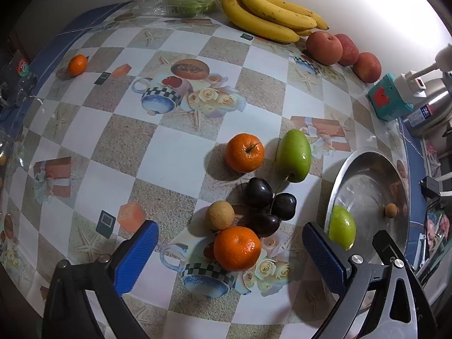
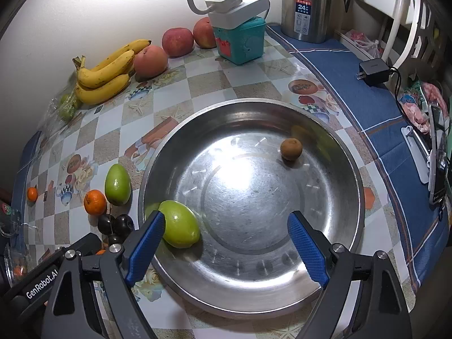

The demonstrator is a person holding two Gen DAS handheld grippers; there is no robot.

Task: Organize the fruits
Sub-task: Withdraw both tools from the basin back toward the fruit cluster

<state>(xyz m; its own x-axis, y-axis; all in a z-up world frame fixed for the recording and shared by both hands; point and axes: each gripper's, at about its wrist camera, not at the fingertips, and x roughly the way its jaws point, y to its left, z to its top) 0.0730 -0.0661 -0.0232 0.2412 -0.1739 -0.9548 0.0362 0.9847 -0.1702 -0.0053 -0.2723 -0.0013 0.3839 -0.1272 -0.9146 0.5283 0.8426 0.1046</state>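
My left gripper (image 1: pixel 230 243) is open above the checked tablecloth, its blue pads either side of a near tangerine (image 1: pixel 236 248). Behind it lie a small brown fruit (image 1: pixel 219 215), three dark plums (image 1: pixel 267 207), a second tangerine (image 1: pixel 244 152) and a green fruit (image 1: pixel 293 155). A steel basin (image 1: pixel 395 226) at the right holds a green fruit (image 1: pixel 342 226) and a small brown fruit (image 1: pixel 391 210). My right gripper (image 2: pixel 226 243) is open and empty over the steel basin (image 2: pixel 333 291), its left pad beside the green fruit (image 2: pixel 180 223); the brown fruit (image 2: pixel 291 149) lies at the far right.
Bananas (image 1: pixel 268 11), three apples (image 1: pixel 325 47) and a bag of green fruit (image 1: pixel 183 2) line the back wall. A small tangerine (image 1: pixel 77 64) sits far left. A teal box (image 2: pixel 240 39) with a power strip, a steel kettle (image 2: pixel 308 5) and a charger (image 2: pixel 373 70) stand behind the basin.
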